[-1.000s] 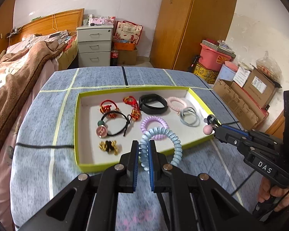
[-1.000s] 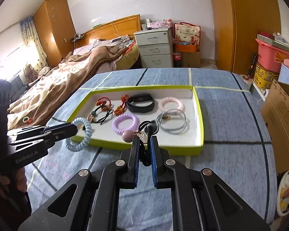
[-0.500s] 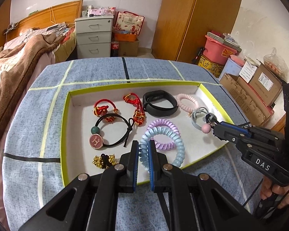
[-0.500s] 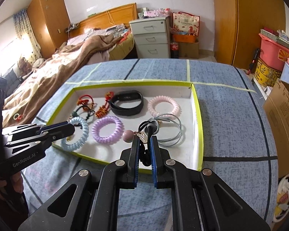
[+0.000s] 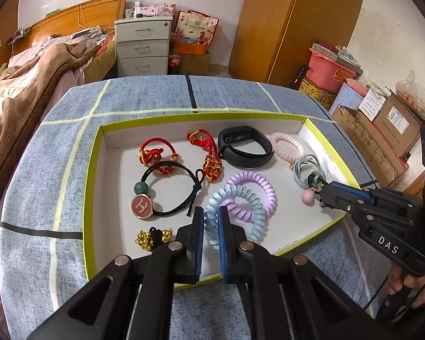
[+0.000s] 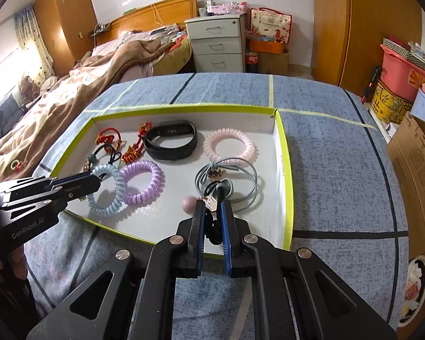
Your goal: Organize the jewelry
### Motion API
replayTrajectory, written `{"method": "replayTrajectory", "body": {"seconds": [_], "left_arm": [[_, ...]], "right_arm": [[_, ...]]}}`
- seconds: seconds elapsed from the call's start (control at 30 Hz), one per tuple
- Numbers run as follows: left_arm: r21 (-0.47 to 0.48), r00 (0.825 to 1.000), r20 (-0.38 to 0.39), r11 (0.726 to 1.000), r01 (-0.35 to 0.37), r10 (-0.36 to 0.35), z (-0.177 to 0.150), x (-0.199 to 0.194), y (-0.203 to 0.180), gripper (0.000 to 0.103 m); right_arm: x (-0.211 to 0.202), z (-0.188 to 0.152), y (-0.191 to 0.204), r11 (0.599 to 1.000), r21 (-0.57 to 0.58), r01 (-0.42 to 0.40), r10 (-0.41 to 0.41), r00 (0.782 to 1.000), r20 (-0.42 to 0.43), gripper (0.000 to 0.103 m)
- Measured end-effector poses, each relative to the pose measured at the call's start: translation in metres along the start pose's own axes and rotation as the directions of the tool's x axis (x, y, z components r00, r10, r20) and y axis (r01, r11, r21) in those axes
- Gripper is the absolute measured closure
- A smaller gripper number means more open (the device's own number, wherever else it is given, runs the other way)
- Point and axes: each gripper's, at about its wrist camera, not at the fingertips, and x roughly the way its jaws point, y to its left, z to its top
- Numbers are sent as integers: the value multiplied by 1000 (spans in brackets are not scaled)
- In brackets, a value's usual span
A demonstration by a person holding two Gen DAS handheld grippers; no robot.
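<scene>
Blue patterned cloth covers the table (image 5: 28, 198) under a yellow-rimmed tray (image 5: 89, 187). Left gripper (image 5: 211, 226) is clenched on the blue coil hair tie (image 5: 255, 206) — overlapping the purple coil (image 5: 265, 187). Right gripper (image 6: 214, 218) grips a black hair tie (image 6: 219, 198) with its pink bead (image 6: 188, 204) — beside the grey bands (image 6: 252, 181).

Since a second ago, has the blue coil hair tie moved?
Yes. The blue coil hair tie, pinched in the left gripper, has crossed the tray's near rim inward, now overlapping the purple coil tie.
</scene>
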Motion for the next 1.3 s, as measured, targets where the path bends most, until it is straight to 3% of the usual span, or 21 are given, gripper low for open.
{"method": "replayTrajectory", "body": {"seconds": [0.33, 0.43, 0.6, 0.77, 0.83, 1.0, 1.23, 1.3], "left_arm": [[-2, 1000, -3, 1000, -2, 2, -1, 1, 0, 91], [-2, 1000, -3, 1000, -3, 3, -1, 1, -1, 77], [-3, 1000, 4, 1000, 3, -3, -2, -2, -2, 75], [-7, 1000, 9, 1000, 0, 0, -3, -7, -3, 71], [-9, 1000, 17, 1000, -6, 6, -4, -11, -4, 65], [-45, 996, 66, 998, -52, 55, -11, -27, -4, 54], [-36, 978, 131, 987, -158, 161, -27, -45, -12, 54], [-49, 978, 133, 987, -155, 160, -31, -49, -11, 54]], "right_arm": [[1, -1, 0, 1000, 6, 15, -15, 1000, 3, 88], [1, -1, -1, 1000, 14, 20, -20, 1000, 5, 85], [0, -1, -1, 1000, 22, 18, -19, 1000, 11, 66], [-4, -2, 0, 999, 31, 16, -16, 1000, 23, 65], [-9, -4, 1, 999, 37, 19, -21, 999, 33, 65], [-27, -9, 6, 998, 55, -6, 1, 996, 90, 65], [-49, -19, 21, 999, 37, 2, -8, 989, 146, 64], [-52, -21, 26, 1000, 28, 11, -16, 988, 153, 64]]}}
